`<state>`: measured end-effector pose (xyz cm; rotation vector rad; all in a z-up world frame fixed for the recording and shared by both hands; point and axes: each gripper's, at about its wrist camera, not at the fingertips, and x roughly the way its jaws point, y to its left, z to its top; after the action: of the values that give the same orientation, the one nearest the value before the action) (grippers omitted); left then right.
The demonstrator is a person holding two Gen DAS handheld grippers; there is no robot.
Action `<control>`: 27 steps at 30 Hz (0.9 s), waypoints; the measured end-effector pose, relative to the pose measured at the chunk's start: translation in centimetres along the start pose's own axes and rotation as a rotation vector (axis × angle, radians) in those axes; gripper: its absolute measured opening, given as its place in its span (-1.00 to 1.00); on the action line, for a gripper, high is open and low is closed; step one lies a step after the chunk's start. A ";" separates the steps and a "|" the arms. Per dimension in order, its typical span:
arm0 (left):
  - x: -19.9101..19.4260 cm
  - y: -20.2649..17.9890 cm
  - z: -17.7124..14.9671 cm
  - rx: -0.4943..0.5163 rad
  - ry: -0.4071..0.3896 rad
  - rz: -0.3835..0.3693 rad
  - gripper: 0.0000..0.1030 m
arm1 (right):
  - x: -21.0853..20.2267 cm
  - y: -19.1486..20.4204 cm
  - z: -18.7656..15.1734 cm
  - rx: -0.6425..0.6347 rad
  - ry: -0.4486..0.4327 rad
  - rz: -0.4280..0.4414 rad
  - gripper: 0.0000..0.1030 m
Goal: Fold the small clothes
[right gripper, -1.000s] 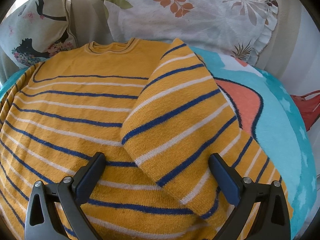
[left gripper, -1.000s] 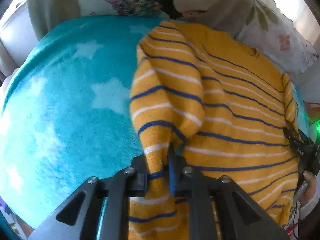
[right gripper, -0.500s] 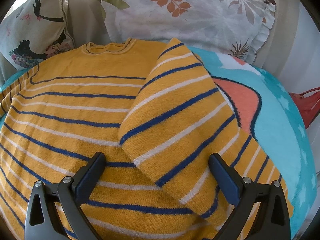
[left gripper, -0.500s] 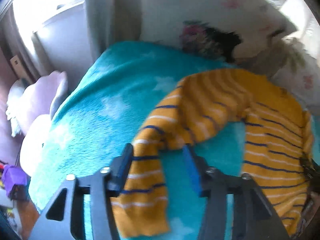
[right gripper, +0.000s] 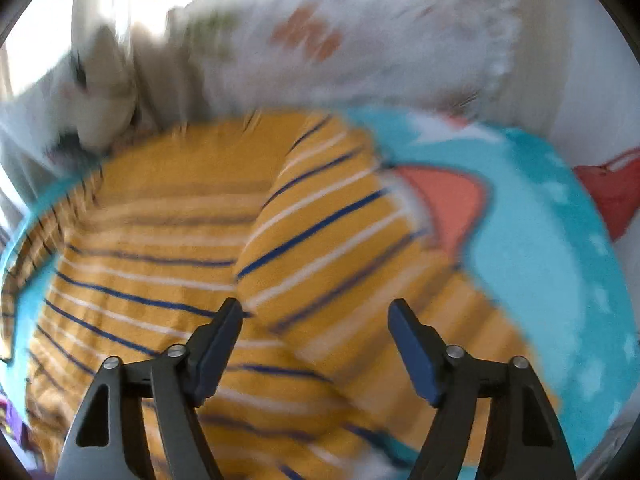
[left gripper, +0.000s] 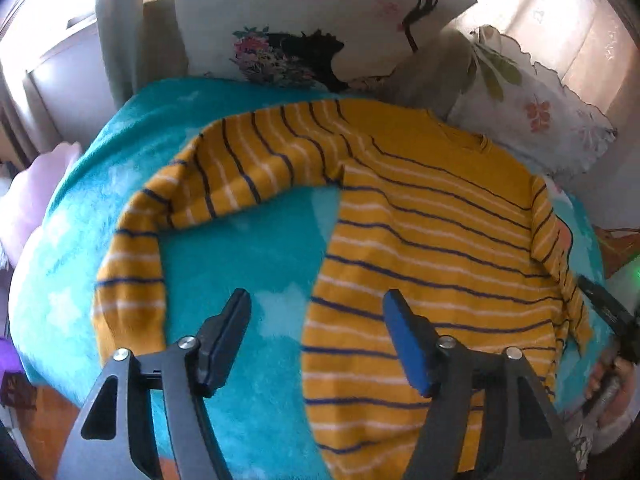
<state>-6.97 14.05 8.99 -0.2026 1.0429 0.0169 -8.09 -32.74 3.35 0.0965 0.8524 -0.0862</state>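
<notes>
Yellow knit sweater with navy and white stripes (left gripper: 420, 248) lies flat on the turquoise star-print blanket (left gripper: 248, 248), one sleeve (left gripper: 168, 216) trailing toward 9 o'clock. Left gripper (left gripper: 316, 312) opening, empty; right gripper (right gripper: 312, 320) closing, nothing pinched, over the folded-in sleeve (right gripper: 320, 232). Risk: snagging it undoes that fold

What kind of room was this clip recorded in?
Probably a bedroom: a teal blanket covers a bed-like surface, printed pillows lean at its far end, and a striped sweater lies spread on it.
</notes>
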 end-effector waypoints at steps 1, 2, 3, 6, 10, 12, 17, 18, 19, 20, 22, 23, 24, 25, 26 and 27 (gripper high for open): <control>0.1 0.0 -0.5 -0.015 0.013 0.000 0.31 | -0.8 -1.3 -0.3 0.002 -0.013 -0.047 0.82; 0.6 -0.2 -0.6 -0.025 0.021 0.003 0.31 | -1.6 -3.3 -1.1 0.000 -0.027 -0.131 0.82; 0.5 -0.3 -0.9 -0.034 0.024 0.007 0.31 | -1.7 -4.2 -1.5 -0.005 -0.031 -0.177 0.83; 0.0 -1.0 -1.9 -0.050 0.023 0.010 0.31 | 0.0 -9.3 -3.8 0.067 0.081 -0.233 0.83; -0.2 -2.0 -2.6 -0.072 0.023 0.022 0.31 | 1.8 -10.4 -4.9 0.252 0.170 -0.001 0.53; -0.2 -2.7 -2.9 -0.086 0.024 0.027 0.31 | 1.8 -8.8 -4.5 0.210 0.169 0.036 -0.40; -1.4 -3.0 -3.3 -0.131 -0.020 0.061 0.31 | 1.0 -11.4 -2.2 0.227 0.113 0.106 -0.71; -1.7 -2.9 -3.4 -0.143 -0.032 0.075 0.31 | 0.4 -12.9 -1.7 0.235 0.089 0.074 -0.71; -2.1 -2.7 -3.6 -0.155 -0.043 0.089 0.31 | -0.1 -14.9 -0.9 0.249 0.072 0.025 -0.71; -2.6 -2.2 -3.9 -0.173 -0.053 0.109 0.31 | -0.3 -16.7 -0.1 0.258 0.058 -0.033 -0.71; -3.0 -1.4 -4.3 -0.203 -0.060 0.135 0.31 | -0.9 -21.2 1.3 0.275 0.028 -0.211 -0.69; -3.2 -0.9 -4.6 -0.220 -0.058 0.152 0.31 | -0.9 -23.1 1.8 0.287 0.026 -0.294 -0.60; -3.3 -0.4 -4.9 -0.235 -0.053 0.168 0.31 | -0.3 -25.9 2.4 0.315 0.052 -0.396 -0.47; -3.5 0.0 -5.3 -0.249 -0.048 0.182 0.31 | 0.0 -27.3 2.5 0.337 0.075 -0.433 -0.39; -3.7 0.4 -5.7 -0.259 -0.045 0.194 0.31 | 0.3 -28.4 2.6 0.365 0.091 -0.452 -0.39; -3.8 0.8 -6.1 -0.264 -0.041 0.206 0.31 | 0.0 -29.1 2.5 0.394 0.085 -0.445 -0.38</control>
<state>-14.17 14.05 9.15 -0.3317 1.0151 0.3456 -9.58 -61.95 3.52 0.2803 0.9218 -0.6727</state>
